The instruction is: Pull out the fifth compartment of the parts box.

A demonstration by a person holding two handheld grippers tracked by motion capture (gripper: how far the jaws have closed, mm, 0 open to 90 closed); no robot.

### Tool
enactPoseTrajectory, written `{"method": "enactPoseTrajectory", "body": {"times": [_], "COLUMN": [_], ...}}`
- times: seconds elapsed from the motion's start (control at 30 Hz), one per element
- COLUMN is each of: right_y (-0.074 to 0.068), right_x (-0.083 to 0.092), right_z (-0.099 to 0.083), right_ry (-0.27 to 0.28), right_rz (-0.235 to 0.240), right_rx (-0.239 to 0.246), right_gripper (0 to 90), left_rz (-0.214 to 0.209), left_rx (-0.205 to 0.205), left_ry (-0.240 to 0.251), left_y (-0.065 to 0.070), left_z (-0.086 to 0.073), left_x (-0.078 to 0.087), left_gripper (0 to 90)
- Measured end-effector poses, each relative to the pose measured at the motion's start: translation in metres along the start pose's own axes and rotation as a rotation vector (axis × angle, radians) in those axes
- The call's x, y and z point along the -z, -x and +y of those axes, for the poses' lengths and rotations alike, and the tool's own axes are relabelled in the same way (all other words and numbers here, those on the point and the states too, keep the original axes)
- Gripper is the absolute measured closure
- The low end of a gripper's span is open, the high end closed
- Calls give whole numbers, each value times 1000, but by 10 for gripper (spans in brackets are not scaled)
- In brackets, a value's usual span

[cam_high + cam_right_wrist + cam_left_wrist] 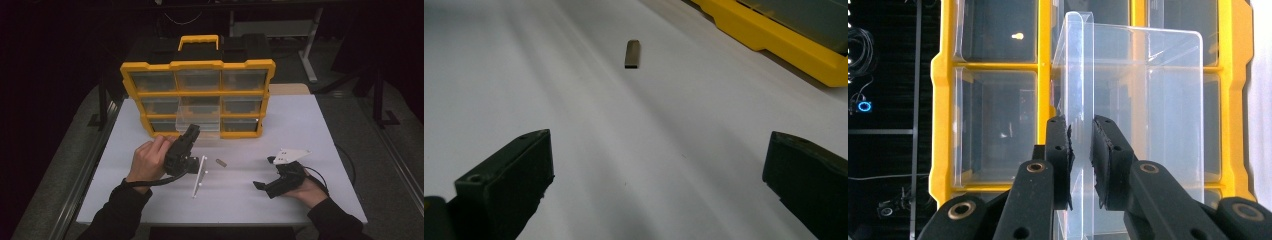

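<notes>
Inspector A: Left gripper (1080,145)?
Inspector B: Jaws pinched on the front wall of the clear drawer (1138,125), which sticks out of the yellow organizer (197,97) straight ahead.
Inspector A: Right gripper (659,175)?
Inspector B: Spread wide, holding nothing. The small metal piece (632,53) lies on the table (589,150) well ahead, between the jaw lines.

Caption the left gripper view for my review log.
Left gripper, jaws pinching a clear drawer's front wall, before the yellow organizer.
</notes>
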State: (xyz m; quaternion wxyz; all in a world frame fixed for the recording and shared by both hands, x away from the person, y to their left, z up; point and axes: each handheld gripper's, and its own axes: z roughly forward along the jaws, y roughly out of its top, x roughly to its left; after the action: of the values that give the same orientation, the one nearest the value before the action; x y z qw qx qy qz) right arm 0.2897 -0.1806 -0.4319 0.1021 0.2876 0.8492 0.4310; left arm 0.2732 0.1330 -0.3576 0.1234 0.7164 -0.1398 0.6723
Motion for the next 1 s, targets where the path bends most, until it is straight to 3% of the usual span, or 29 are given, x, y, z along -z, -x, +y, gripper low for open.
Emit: {"method": "enactPoseTrajectory", "body": {"times": [0.53,1.0], "right_y": [0,0], "right_x": [0,-1], "right_z": [0,0], "right_ry": [-2,-4], "right_rz": [-1,-4], "right_rx": [1,4], "right_gripper": [0,0], "left_rz": [2,16], "left_rx": [24,27], "left_ry": [6,18], "left_y": [-4,5], "left_z": [-5,-15], "left_x": [3,14], "left_gripper": [656,539]}}
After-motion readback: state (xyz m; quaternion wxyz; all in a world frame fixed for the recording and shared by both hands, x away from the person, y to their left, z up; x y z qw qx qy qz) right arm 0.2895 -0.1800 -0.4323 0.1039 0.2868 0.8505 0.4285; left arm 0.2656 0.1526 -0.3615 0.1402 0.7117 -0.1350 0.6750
